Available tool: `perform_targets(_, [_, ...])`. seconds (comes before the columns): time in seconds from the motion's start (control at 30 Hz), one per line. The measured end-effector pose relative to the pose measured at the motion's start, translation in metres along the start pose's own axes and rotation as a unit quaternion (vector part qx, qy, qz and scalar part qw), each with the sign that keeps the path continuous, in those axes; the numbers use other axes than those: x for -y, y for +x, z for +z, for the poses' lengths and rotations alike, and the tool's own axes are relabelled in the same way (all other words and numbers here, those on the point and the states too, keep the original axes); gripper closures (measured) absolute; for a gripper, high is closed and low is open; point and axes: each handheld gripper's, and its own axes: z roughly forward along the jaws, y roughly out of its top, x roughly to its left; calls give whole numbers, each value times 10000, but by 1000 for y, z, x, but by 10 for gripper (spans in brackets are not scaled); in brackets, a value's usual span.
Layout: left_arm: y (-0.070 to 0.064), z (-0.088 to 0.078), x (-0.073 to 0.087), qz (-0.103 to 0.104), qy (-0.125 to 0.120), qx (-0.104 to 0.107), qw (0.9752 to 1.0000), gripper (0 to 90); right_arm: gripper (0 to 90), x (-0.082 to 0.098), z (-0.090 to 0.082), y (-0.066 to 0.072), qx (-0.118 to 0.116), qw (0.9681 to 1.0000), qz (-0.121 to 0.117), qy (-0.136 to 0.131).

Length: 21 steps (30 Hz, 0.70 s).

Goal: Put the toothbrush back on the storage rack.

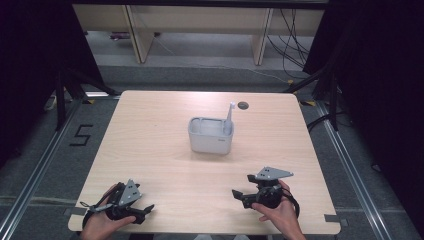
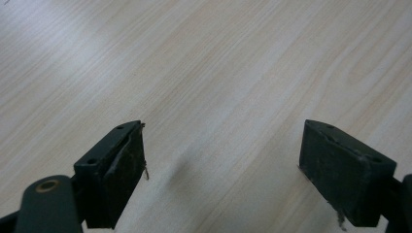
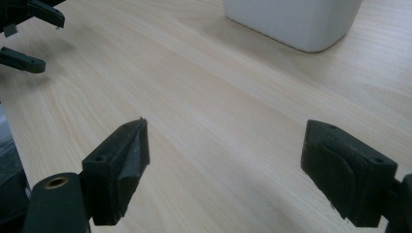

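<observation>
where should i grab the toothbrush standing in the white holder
Grip the toothbrush on the stem that rises above the white holder, coming from above. It leans in the right rear corner, its lower part walled in. The right gripper is nearer.

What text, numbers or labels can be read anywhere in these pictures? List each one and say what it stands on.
"5": a black numeral marked on the grey floor left of the table.
No print can be made out on the white container, on the white tool standing in it, or on the grey plates of the left gripper and right gripper.
</observation>
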Motion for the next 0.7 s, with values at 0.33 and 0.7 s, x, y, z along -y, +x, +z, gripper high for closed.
perform_targets(0.33, [0,0,0,-63,-38,-19,10000,162,177,5,-4,2,125,9999,-6,66])
perform_targets(0.7, [0,0,0,4,2,-9,10000,162,163,13,-7,4,51,9998,30,190])
